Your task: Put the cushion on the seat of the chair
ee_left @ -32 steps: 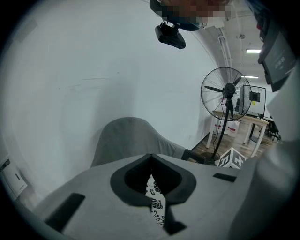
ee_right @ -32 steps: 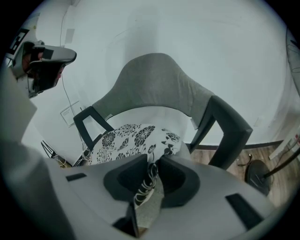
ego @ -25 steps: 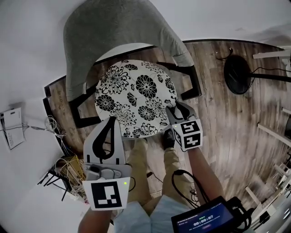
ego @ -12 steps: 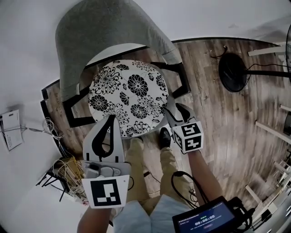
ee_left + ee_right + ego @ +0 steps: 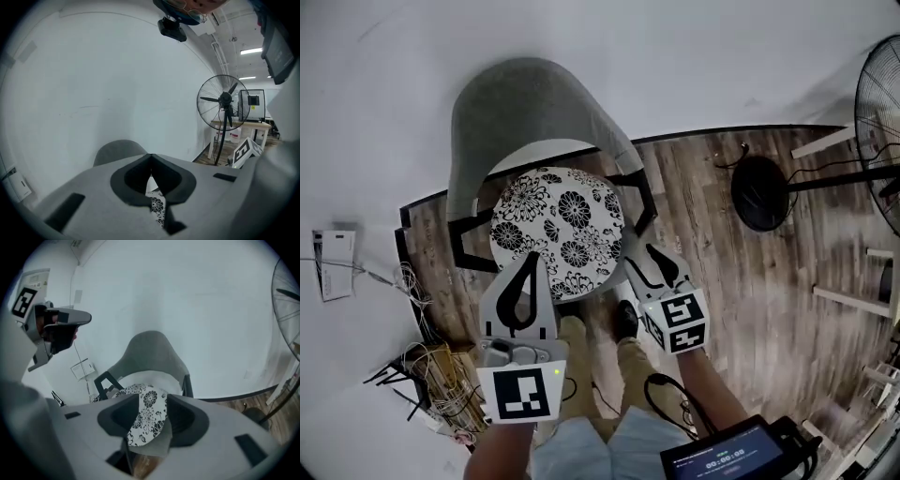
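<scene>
The round cushion [image 5: 555,230] with a black-and-white flower print lies flat on the seat of the grey-backed chair [image 5: 525,108]. My left gripper [image 5: 526,258] hovers above the cushion's near edge, its jaw tips meeting with nothing in them. My right gripper [image 5: 649,255] hangs off the cushion's near right edge; its jaws stand apart and are closing a little, with nothing between them. In the right gripper view the cushion [image 5: 147,420] and chair [image 5: 150,357] show beyond the spread jaws. The left gripper view shows a sliver of cushion [image 5: 158,211] under the shut tips.
A standing fan [image 5: 881,122] with its round base [image 5: 761,192] is on the wood floor at the right. Cables and a wire rack [image 5: 431,375] lie at the lower left, a paper [image 5: 333,264] further left. The person's shoe [image 5: 624,321] is just before the chair.
Both grippers have risen and drawn back from the cushion, which stays still on the seat. The right jaws have spread wider. The chair now looks smaller and further off.
</scene>
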